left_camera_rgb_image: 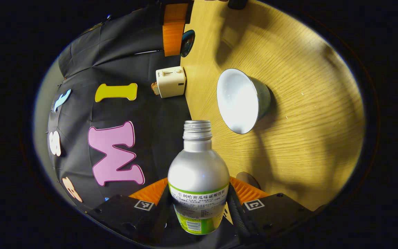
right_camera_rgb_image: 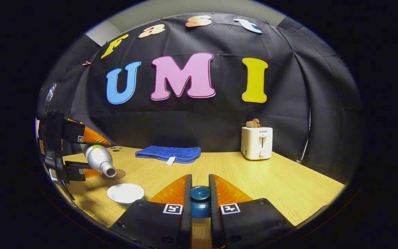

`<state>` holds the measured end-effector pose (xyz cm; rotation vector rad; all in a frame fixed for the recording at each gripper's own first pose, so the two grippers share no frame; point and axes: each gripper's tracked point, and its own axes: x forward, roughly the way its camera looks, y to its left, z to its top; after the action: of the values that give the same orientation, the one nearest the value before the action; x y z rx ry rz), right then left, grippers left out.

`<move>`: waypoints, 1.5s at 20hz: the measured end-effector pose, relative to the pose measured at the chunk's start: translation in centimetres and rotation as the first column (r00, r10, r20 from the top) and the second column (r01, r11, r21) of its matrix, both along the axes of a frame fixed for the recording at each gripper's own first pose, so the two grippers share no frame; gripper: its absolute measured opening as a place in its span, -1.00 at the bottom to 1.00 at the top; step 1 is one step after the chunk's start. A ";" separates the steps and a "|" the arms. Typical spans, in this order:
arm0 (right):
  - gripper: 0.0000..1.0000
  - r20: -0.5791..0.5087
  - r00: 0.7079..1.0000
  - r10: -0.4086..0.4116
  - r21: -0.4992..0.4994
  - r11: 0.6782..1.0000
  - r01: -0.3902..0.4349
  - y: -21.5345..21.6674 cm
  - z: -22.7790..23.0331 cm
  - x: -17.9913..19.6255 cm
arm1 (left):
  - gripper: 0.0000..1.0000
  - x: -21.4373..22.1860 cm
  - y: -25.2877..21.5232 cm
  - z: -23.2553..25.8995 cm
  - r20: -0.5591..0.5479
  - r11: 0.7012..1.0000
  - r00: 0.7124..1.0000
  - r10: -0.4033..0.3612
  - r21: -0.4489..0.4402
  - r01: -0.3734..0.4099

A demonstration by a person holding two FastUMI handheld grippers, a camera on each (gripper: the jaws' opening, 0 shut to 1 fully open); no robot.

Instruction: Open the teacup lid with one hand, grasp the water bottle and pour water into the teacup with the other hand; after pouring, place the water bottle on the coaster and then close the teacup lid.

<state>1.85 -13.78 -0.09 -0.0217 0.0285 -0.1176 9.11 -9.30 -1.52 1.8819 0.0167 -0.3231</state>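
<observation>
Between the two fingers at the bottom of the left gripper view, the left gripper [left_camera_rgb_image: 199,204] pinches a silver water bottle [left_camera_rgb_image: 199,173] by its labelled lower body, one finger pressed on each side. The bottle has no cap, and its threaded mouth points forward toward the teacup [left_camera_rgb_image: 242,100]. The teacup stands on the wooden table [left_camera_rgb_image: 306,138] with its lid off, its pale inside open to the camera; I cannot tell whether there is water in it. This view is rolled on its side, so the table edge runs up and down the picture. A small brown round patch, probably the coaster [left_camera_rgb_image: 249,180], peeks out just beside the right-hand finger. Farther off, a cream toaster [left_camera_rgb_image: 170,82] stands at the table's edge, and the right gripper [left_camera_rgb_image: 174,31] shows near the top with something dark blue beside it.

Low in the right gripper view, the right gripper [right_camera_rgb_image: 200,199] is closed on the dark blue lid [right_camera_rgb_image: 200,193], both fingers pressing its knob. At the left, the left gripper [right_camera_rgb_image: 64,152] holds the water bottle [right_camera_rgb_image: 97,158] tilted, its mouth slanting down above the teacup [right_camera_rgb_image: 125,193]. The brown coaster [right_camera_rgb_image: 117,174] lies on the table [right_camera_rgb_image: 271,180] just behind the bottle's mouth. A folded blue cloth [right_camera_rgb_image: 168,153] lies near the back wall, and the toaster [right_camera_rgb_image: 256,142] stands to the right with toast in its slot.
</observation>
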 end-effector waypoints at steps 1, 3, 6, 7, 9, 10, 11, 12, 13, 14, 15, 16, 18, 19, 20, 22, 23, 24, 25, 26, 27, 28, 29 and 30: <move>-0.50 0.000 1.000 0.000 0.000 1.000 0.000 0.0 0.0 0.0 | 0.59 0.0 -0.1 0.2 0.000 1.000 1.000 -0.004 0.015 0.004; -0.50 0.000 1.000 0.000 0.000 1.000 0.000 0.0 0.0 0.0 | 0.59 0.0 -0.1 0.4 -0.002 0.999 1.000 -0.010 0.044 0.010; -0.50 0.000 1.000 0.000 0.000 1.000 0.000 0.0 0.0 0.0 | 0.59 0.1 0.0 0.6 -0.008 0.996 1.000 -0.012 0.087 0.013; -0.50 0.000 1.000 0.000 0.000 1.000 0.000 0.0 0.0 0.0 | 0.59 0.2 0.1 0.8 -0.008 0.995 1.000 -0.013 0.100 0.014; -0.49 0.000 1.000 0.000 0.000 1.000 0.000 0.0 0.0 0.0 | 0.59 0.3 0.1 0.9 -0.010 0.992 1.000 -0.013 0.125 0.015; -0.50 0.000 1.000 0.000 0.000 1.000 0.000 0.0 0.0 0.0 | 0.59 0.4 0.1 1.0 -0.011 0.990 1.000 -0.015 0.138 0.016; -0.49 0.000 1.000 0.000 0.000 1.000 0.000 0.0 0.0 0.0 | 0.59 0.3 0.0 0.9 -0.014 0.989 1.000 -0.014 0.148 0.016; -0.50 0.000 1.000 0.000 0.000 1.000 0.000 0.0 0.0 0.0 | 0.60 0.3 0.0 1.0 -0.016 0.987 1.000 -0.015 0.158 0.017; -0.50 0.000 1.000 0.000 0.000 1.000 0.000 0.0 0.0 0.0 | 0.60 0.3 -0.1 1.0 -0.016 0.986 1.000 -0.018 0.168 0.020; -0.50 0.000 1.000 0.000 0.000 1.000 0.000 0.0 0.0 0.0 | 0.60 0.3 -0.2 1.0 -0.016 0.984 1.000 -0.020 0.177 0.023; -0.50 0.000 1.000 0.000 0.000 1.000 0.000 0.0 0.0 0.0 | 0.60 0.4 -0.2 1.2 -0.015 0.983 1.000 -0.021 0.185 0.023; -0.50 0.000 1.000 0.000 0.000 1.000 0.000 0.0 0.0 0.0 | 0.59 0.4 -0.2 1.1 -0.018 0.981 1.000 -0.021 0.193 0.024; -0.50 0.000 1.000 0.000 0.000 1.000 0.000 0.0 0.0 0.0 | 0.60 0.4 -0.1 1.2 -0.030 0.977 0.999 -0.018 0.214 0.024; -0.50 0.000 1.000 0.006 0.001 1.000 -0.006 0.2 0.0 0.0 | 0.60 0.4 0.1 1.3 -0.035 0.974 0.999 -0.014 0.226 0.021; -0.50 0.000 1.000 0.009 0.000 1.000 -0.009 0.3 0.0 -0.1 | 0.59 0.4 0.2 1.4 -0.035 0.972 0.999 -0.012 0.236 0.020; -0.50 -0.001 1.000 0.009 0.001 1.000 -0.009 0.2 0.0 0.0 | 0.60 0.4 0.1 1.6 -0.038 0.967 0.999 -0.011 0.254 0.021; -0.50 0.000 1.000 0.009 0.000 1.000 -0.009 0.2 0.1 0.1 | 0.60 0.5 0.1 1.8 -0.036 0.964 0.999 -0.014 0.263 0.023; -0.50 -0.001 1.000 0.009 0.001 1.000 -0.009 0.2 0.1 0.1 | 0.60 0.5 0.2 2.1 -0.033 0.962 0.999 -0.015 0.273 0.023; -0.50 -0.001 1.000 0.009 0.000 1.000 -0.009 0.2 0.0 0.0 | 0.60 0.5 0.1 2.2 -0.030 0.959 0.999 -0.020 0.282 0.028; -0.50 -0.001 1.000 0.009 0.000 1.000 -0.009 0.2 0.1 0.0 | 0.59 0.5 -0.1 2.3 -0.028 0.956 0.999 -0.025 0.290 0.032; -0.50 -0.001 1.000 0.009 0.001 1.000 -0.009 0.2 0.0 0.0 | 0.60 0.5 -0.1 2.4 -0.027 0.954 0.999 -0.026 0.298 0.033; -0.50 -0.001 1.000 0.009 0.001 1.000 -0.009 0.1 0.0 0.0 | 0.60 0.5 -0.1 2.4 -0.029 0.951 0.999 -0.027 0.306 0.034; -0.50 -0.001 1.000 0.009 0.001 1.000 -0.009 0.2 0.0 0.0 | 0.60 0.5 -0.1 2.3 -0.029 0.948 0.999 -0.028 0.315 0.036; -0.50 -0.001 1.000 0.009 0.000 1.000 -0.009 0.2 0.0 0.0 | 0.59 0.6 -0.2 2.4 -0.028 0.945 0.999 -0.031 0.325 0.039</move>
<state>1.87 -13.61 -0.04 -0.0214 0.0293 -0.1083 9.67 -9.52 0.88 2.2085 0.0550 -0.3844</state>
